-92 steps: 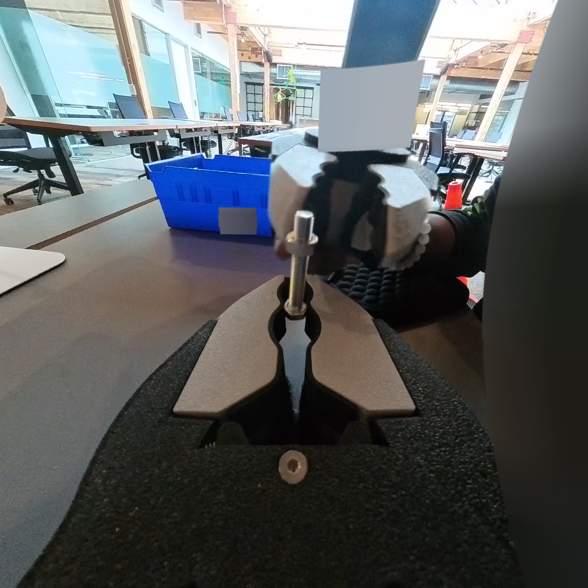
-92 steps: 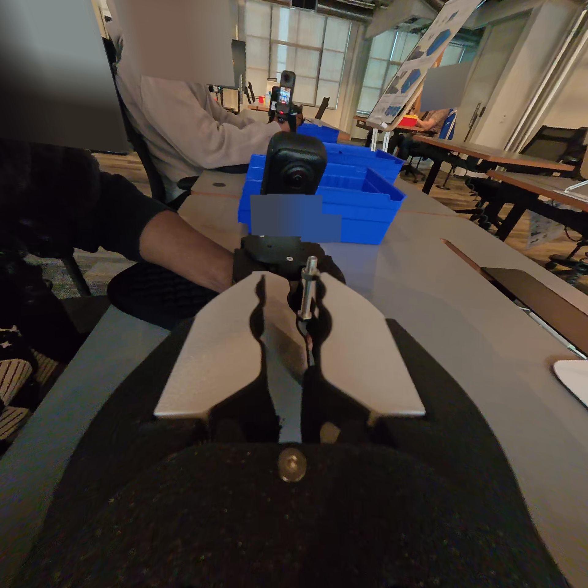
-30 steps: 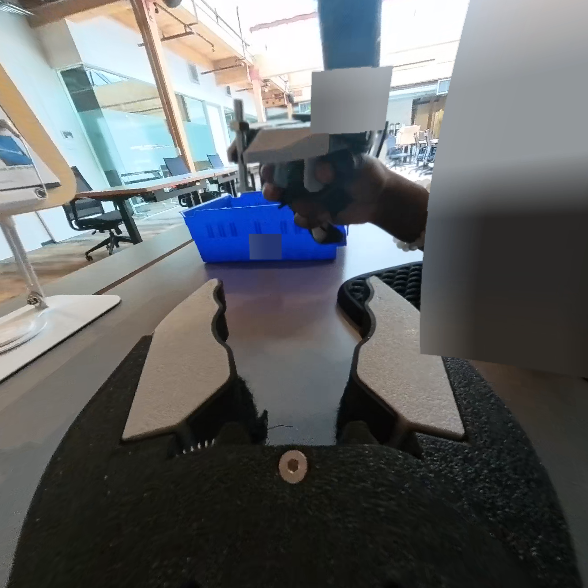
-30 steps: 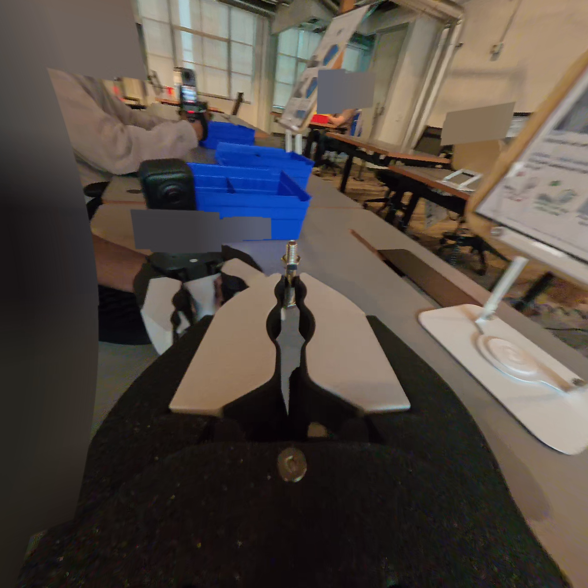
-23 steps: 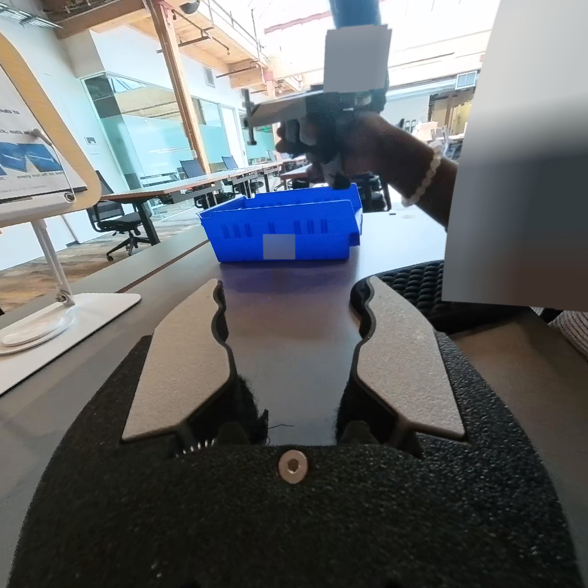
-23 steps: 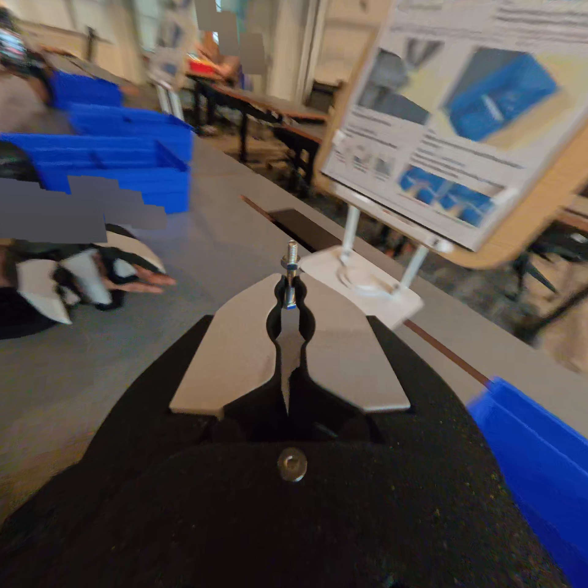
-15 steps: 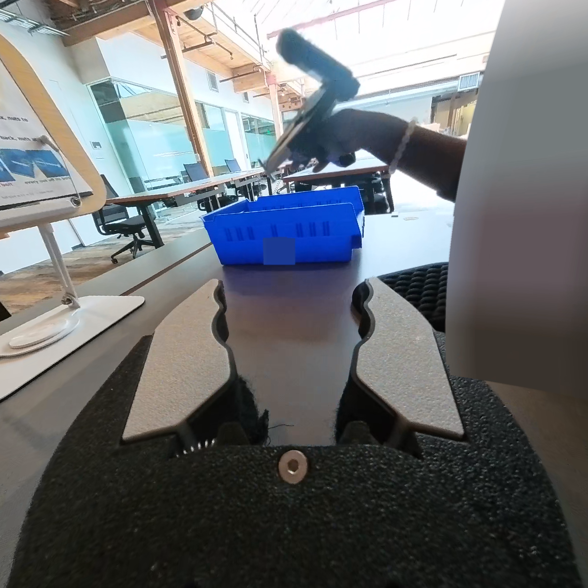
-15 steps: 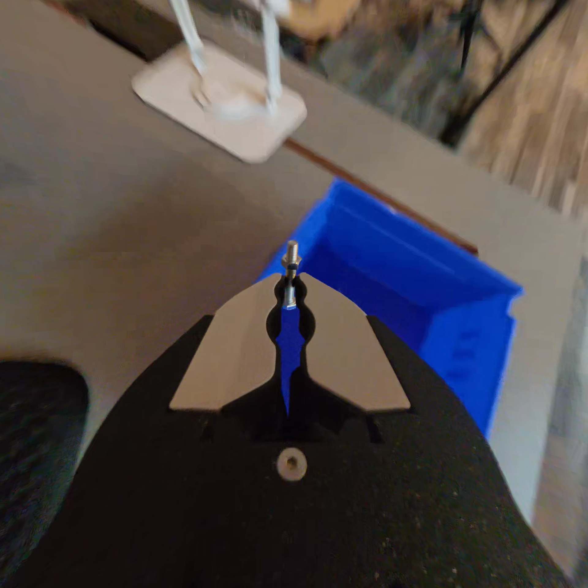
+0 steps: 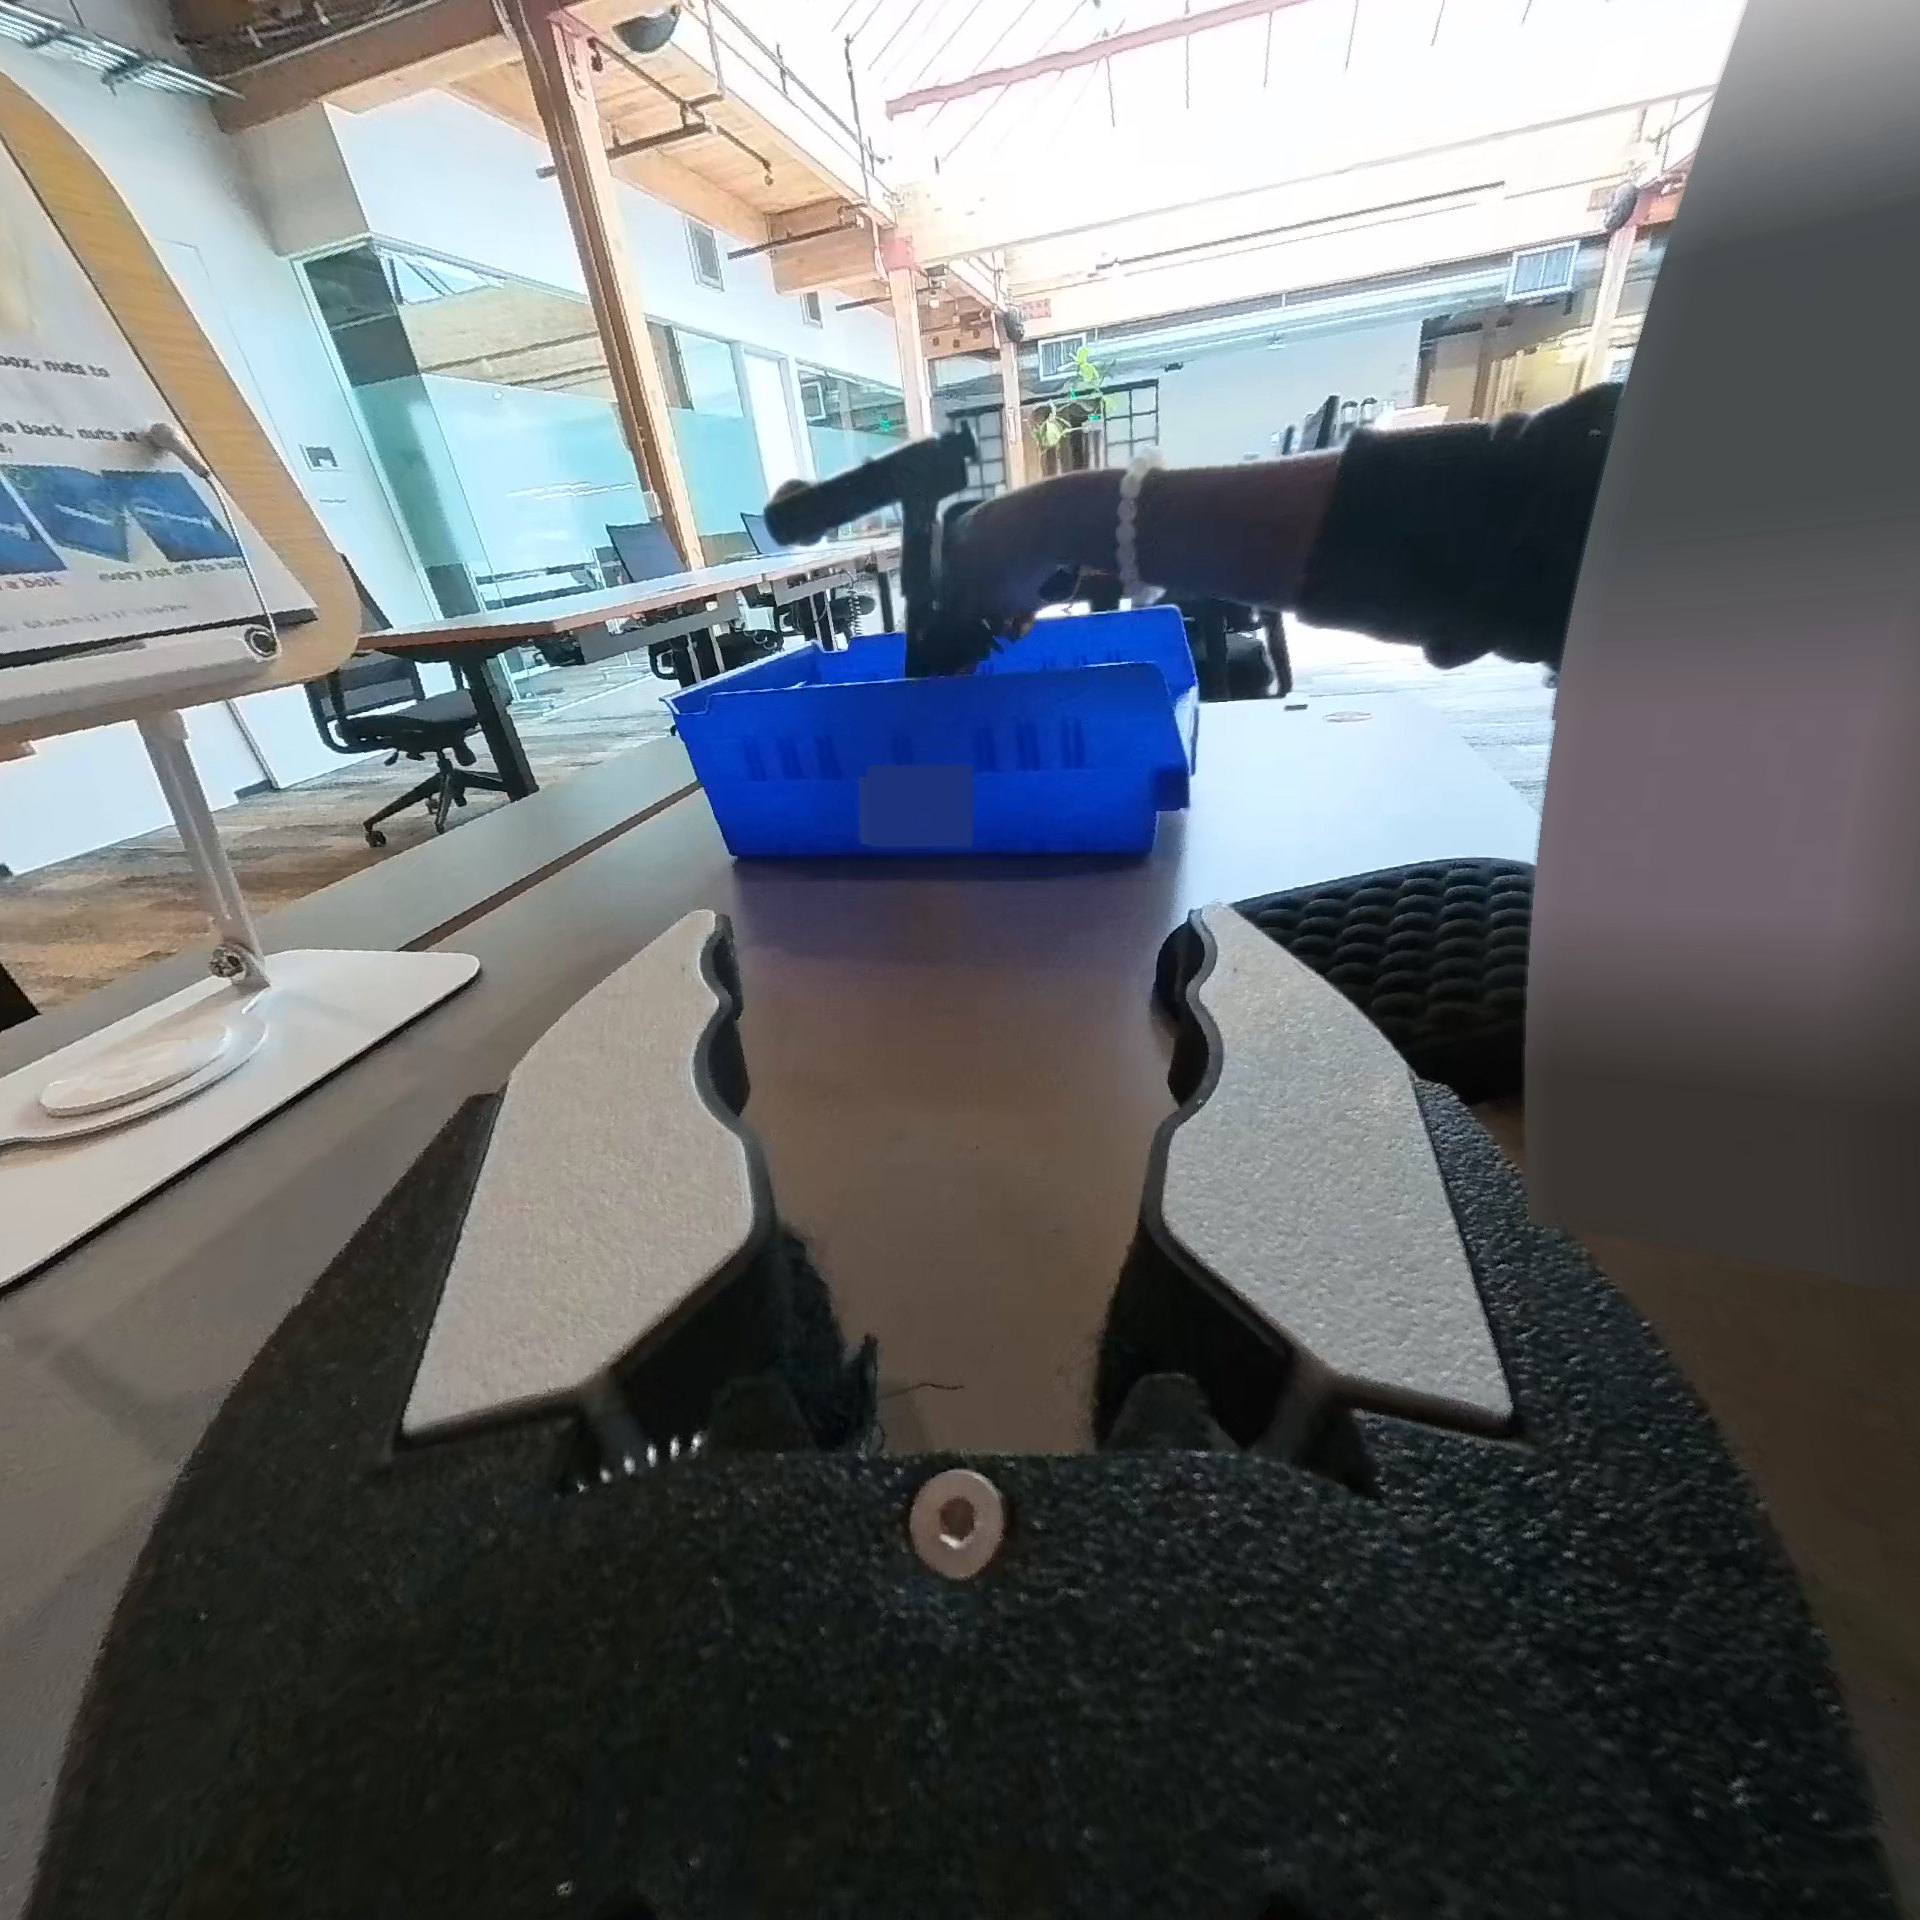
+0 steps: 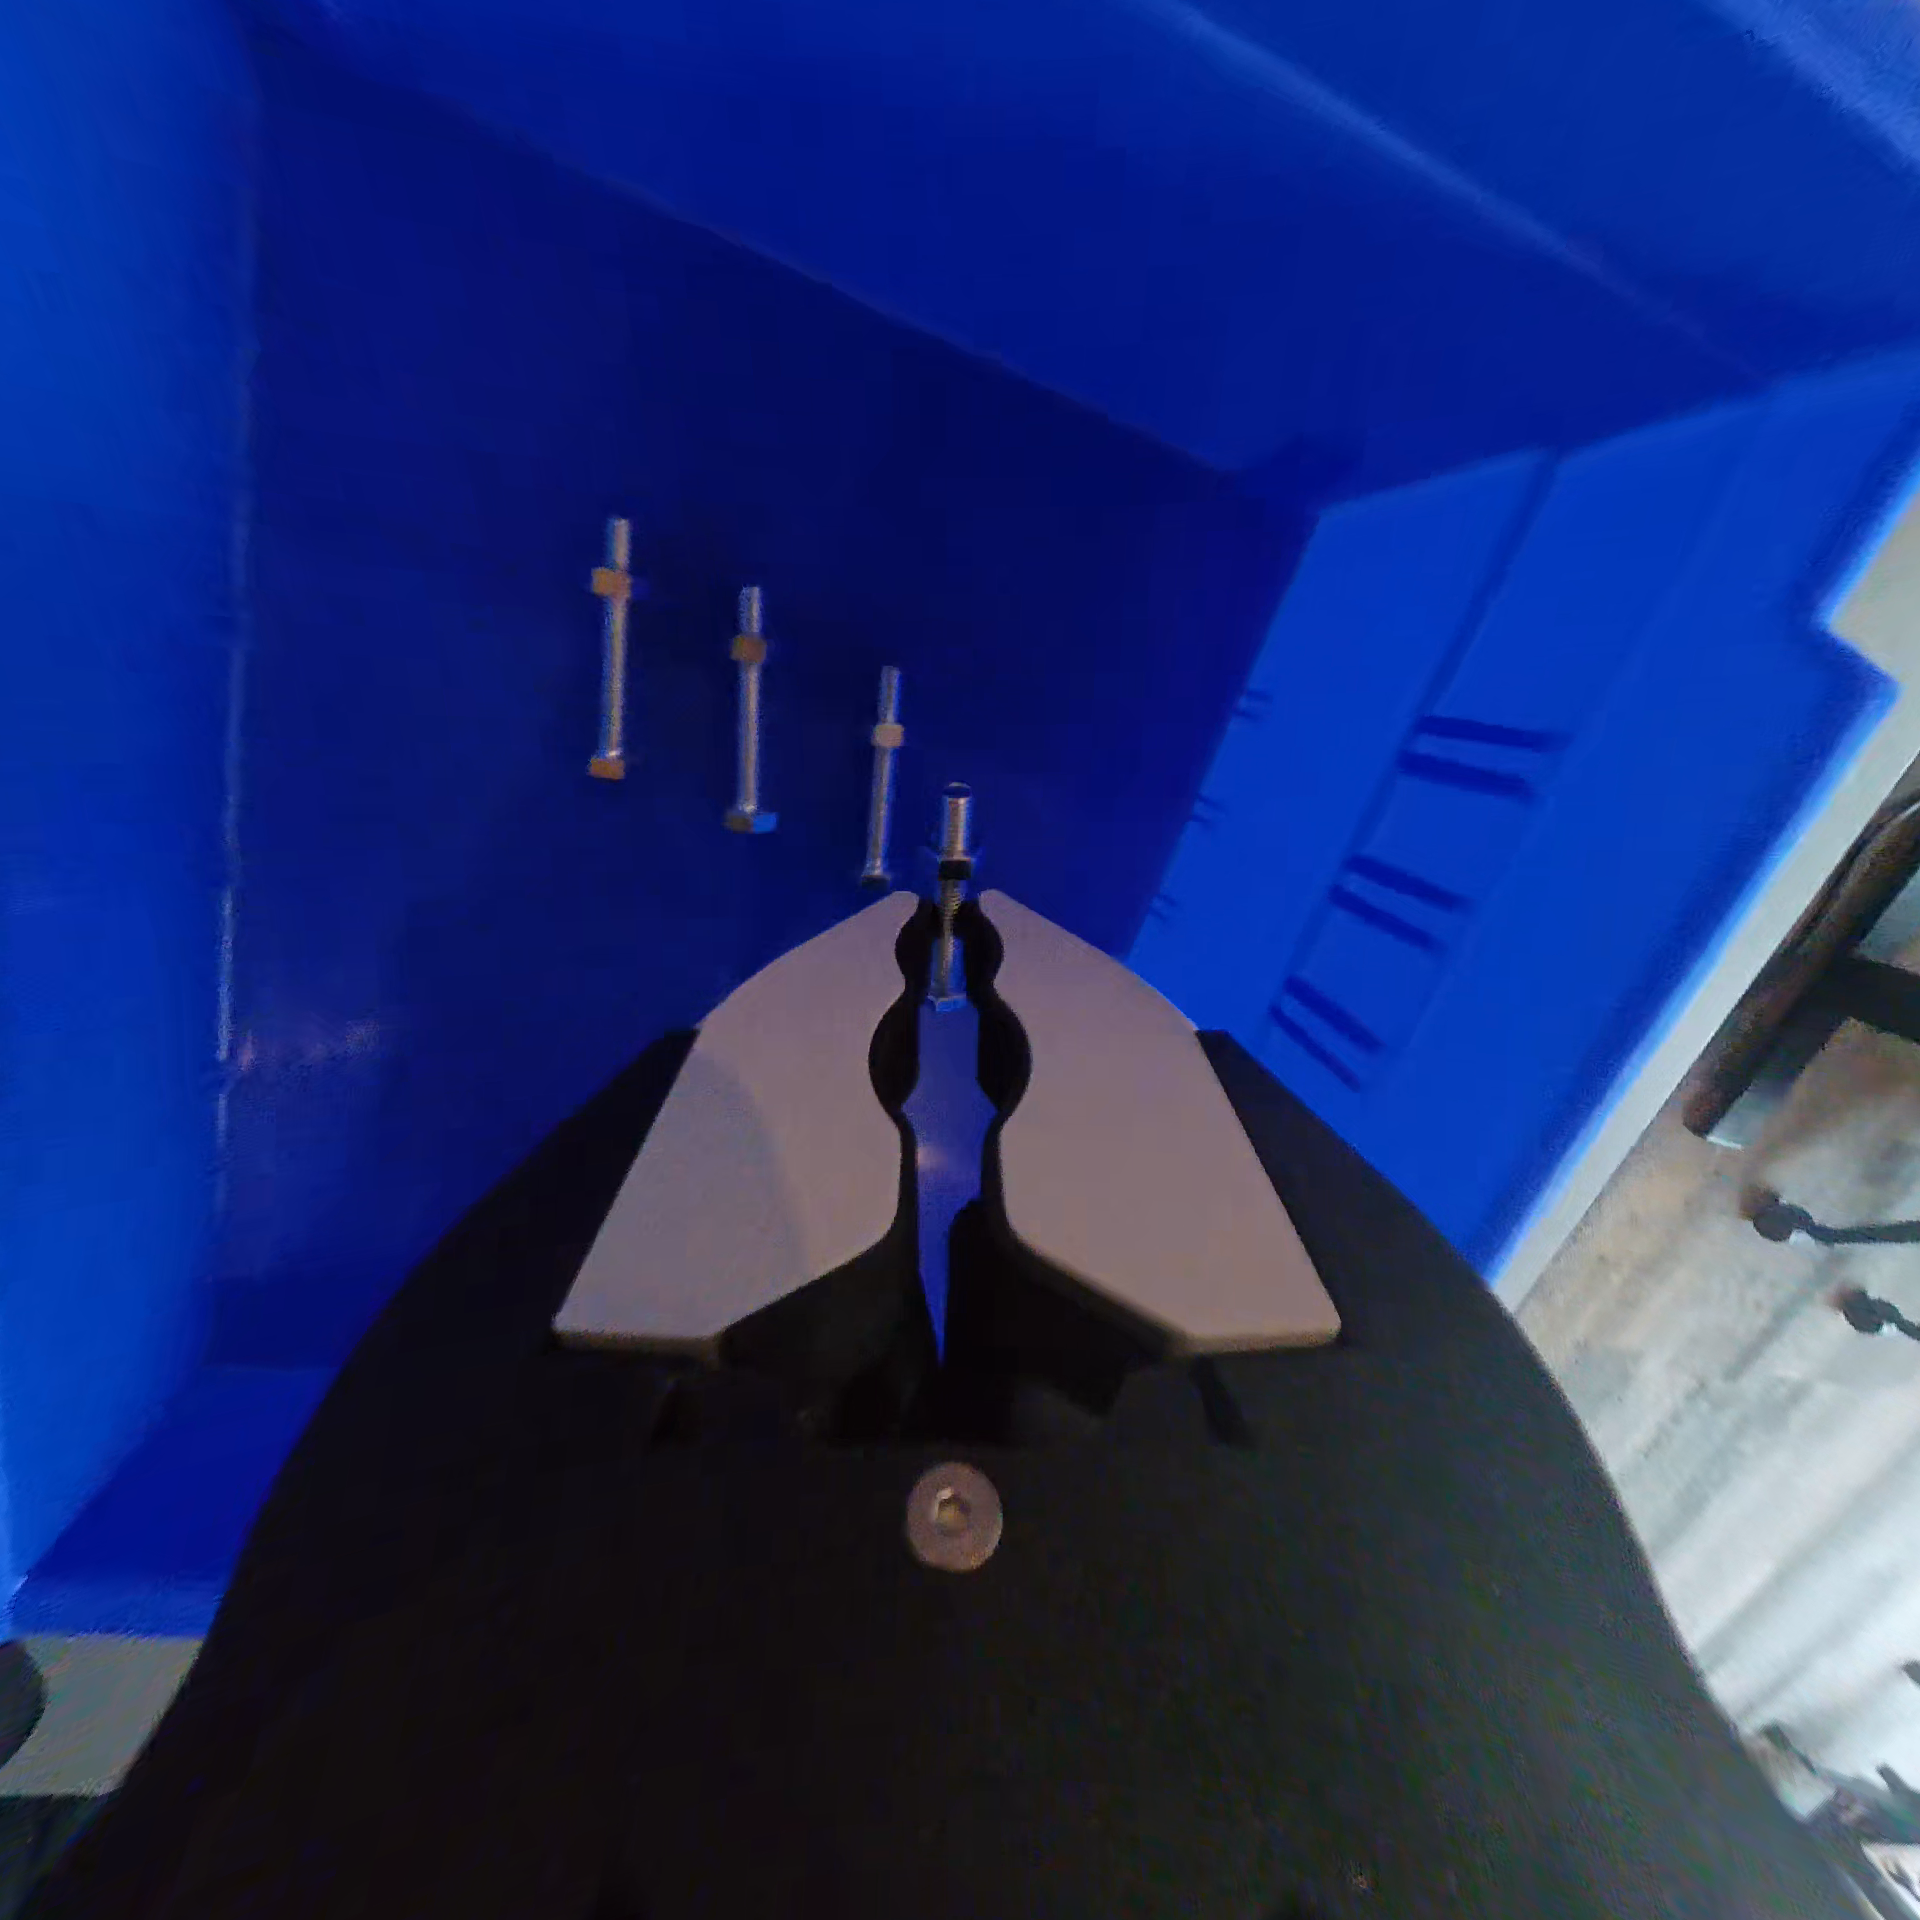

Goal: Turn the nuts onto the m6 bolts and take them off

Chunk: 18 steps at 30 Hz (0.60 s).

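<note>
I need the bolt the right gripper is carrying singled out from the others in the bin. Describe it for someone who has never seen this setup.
Look into the blue bin, where three bolts with nuts lie side by side on the floor. The one you want is to their right, off the floor, clamped between the right gripper's fingertips. It alone is held, its nut dark just past the tips.

Glossy blue plastic bin (image 10: 1455, 727) – bright threaded metal bolts (image 10: 748, 707); matt grainy grey fingers (image 9: 623, 1143), smooth dark tabletop (image 9: 935, 1039).
</note>
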Each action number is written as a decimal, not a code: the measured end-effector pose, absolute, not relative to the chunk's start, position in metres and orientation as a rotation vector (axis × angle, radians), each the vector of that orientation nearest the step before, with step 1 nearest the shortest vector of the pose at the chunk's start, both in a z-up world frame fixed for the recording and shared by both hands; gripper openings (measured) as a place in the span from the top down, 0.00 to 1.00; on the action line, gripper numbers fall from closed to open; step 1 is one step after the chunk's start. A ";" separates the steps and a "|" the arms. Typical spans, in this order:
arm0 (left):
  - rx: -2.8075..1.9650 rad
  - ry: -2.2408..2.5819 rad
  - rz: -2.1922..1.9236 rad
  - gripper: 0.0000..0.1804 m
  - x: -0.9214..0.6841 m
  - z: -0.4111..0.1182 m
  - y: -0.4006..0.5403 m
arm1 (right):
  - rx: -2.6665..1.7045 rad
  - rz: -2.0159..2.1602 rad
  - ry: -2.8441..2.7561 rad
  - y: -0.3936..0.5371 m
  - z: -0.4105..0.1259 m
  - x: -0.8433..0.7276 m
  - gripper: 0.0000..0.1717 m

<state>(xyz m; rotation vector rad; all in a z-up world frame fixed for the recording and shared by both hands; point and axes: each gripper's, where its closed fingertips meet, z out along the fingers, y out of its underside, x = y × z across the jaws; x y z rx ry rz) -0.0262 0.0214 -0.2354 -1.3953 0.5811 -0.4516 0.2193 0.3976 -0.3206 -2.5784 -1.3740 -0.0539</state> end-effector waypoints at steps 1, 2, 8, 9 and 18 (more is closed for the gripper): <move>-1.397 0.581 -0.450 0.56 -0.027 -0.236 0.022 | -2.595 -0.069 -1.370 0.400 -0.324 0.219 0.97; -1.399 0.582 -0.449 0.56 -0.027 -0.236 0.022 | -2.610 -0.086 -1.368 0.403 -0.327 0.220 0.97; -1.400 0.569 -0.453 0.56 -0.029 -0.236 0.023 | -2.682 -0.149 -1.380 0.410 -0.341 0.222 0.97; -1.398 0.567 -0.457 0.56 -0.029 -0.236 0.022 | -2.691 -0.147 -1.386 0.410 -0.343 0.222 0.97; -1.398 0.555 -0.477 0.56 -0.030 -0.235 0.022 | -2.723 -0.146 -1.395 0.411 -0.351 0.223 0.96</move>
